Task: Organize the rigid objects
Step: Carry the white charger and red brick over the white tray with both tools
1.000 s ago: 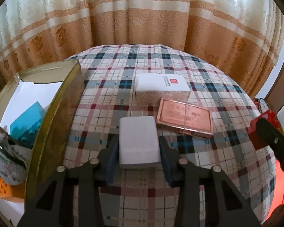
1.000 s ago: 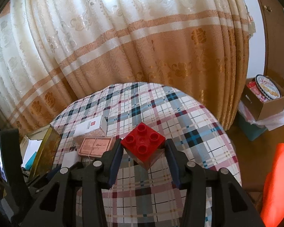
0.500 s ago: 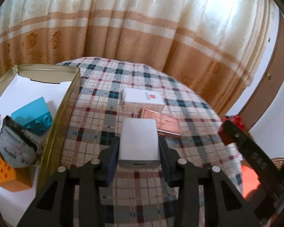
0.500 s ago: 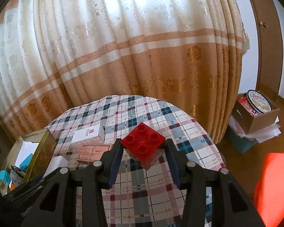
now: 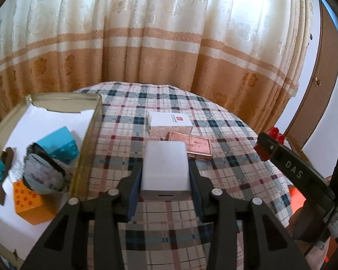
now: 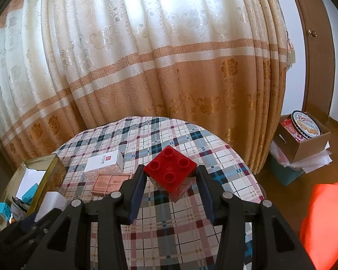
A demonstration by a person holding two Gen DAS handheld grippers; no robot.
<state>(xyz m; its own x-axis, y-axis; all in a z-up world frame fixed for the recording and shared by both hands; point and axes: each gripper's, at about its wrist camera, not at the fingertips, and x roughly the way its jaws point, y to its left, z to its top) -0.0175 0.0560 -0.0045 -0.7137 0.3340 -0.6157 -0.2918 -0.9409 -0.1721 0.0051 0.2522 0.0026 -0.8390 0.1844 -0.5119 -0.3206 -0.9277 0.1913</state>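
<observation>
My left gripper [image 5: 165,180] is shut on a white rectangular block [image 5: 165,167] and holds it above the plaid table [image 5: 169,216], to the right of an open gold tin box [image 5: 87,139]. The box holds a teal brick [image 5: 60,141], an orange block [image 5: 29,200], a grey pouch [image 5: 42,173] and a brown comb [image 5: 0,180]. My right gripper [image 6: 171,177] is shut on a red four-stud brick [image 6: 170,171] and holds it above the table; it shows at the right in the left wrist view [image 5: 270,144]. The gold box appears at lower left in the right wrist view [image 6: 45,175].
A white carton with a red logo [image 5: 170,123] and a flat copper-pink case [image 5: 191,145] lie mid-table. Curtains [image 5: 157,45] hang behind the round table. On the floor to the right stand a cardboard box with a cookie tin [image 6: 306,132] and an orange-red object [image 6: 326,220].
Both grippers have risen and pulled back with their loads. The left view now shows more of the gold box's inside, and the white block sits higher above the cloth.
</observation>
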